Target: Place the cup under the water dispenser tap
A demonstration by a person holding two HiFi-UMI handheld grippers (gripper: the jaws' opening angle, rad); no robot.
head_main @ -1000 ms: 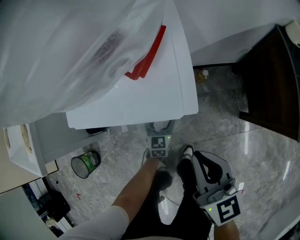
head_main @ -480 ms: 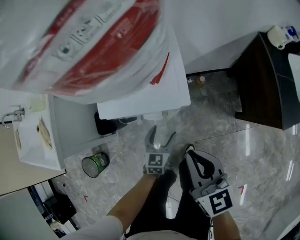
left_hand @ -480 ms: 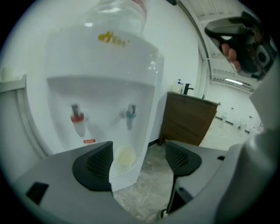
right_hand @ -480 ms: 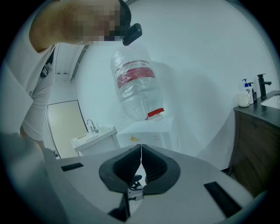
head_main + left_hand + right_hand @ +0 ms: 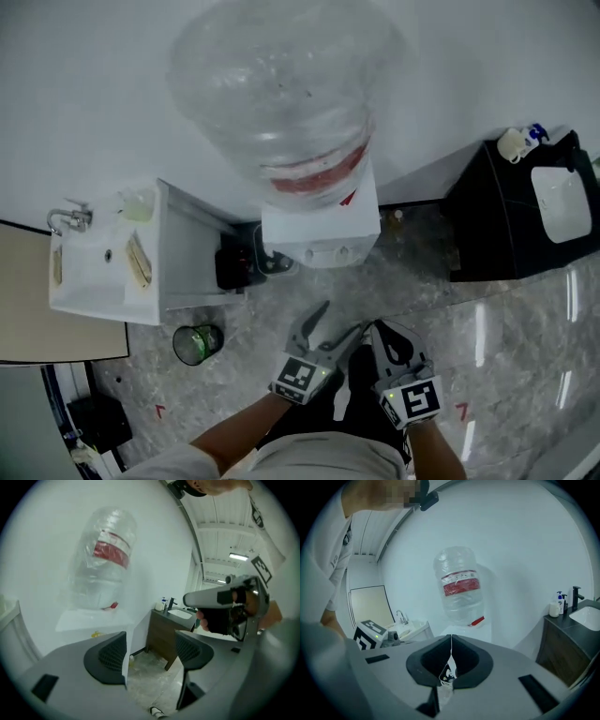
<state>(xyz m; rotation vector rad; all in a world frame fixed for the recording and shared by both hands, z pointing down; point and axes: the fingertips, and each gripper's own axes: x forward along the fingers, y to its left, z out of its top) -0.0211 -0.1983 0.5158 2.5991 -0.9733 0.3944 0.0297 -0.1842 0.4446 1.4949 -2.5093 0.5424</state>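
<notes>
The white water dispenser (image 5: 319,230) stands against the wall with a large clear bottle (image 5: 281,94) on top; the bottle (image 5: 459,590) also shows in both gripper views. A small clear round thing (image 5: 277,265), too small to name, sits at the dispenser's lower front left. My left gripper (image 5: 343,317) hangs well short of the dispenser. Its jaws are wide apart and closing, with nothing between the pads (image 5: 107,656). My right gripper (image 5: 378,325) is beside it, and its jaws (image 5: 450,641) meet with only a thin bright slit between them.
A white sink unit (image 5: 103,258) stands left of the dispenser, with a bin lined in green (image 5: 197,342) on the grey stone floor. A dark vanity (image 5: 520,211) with a basin and bottles is at the right. My shoe (image 5: 157,711) shows below the left jaws.
The head view now takes in the whole dispenser from farther off. My left gripper has drawn back from the dispenser's front and risen. The right gripper has risen too.
</notes>
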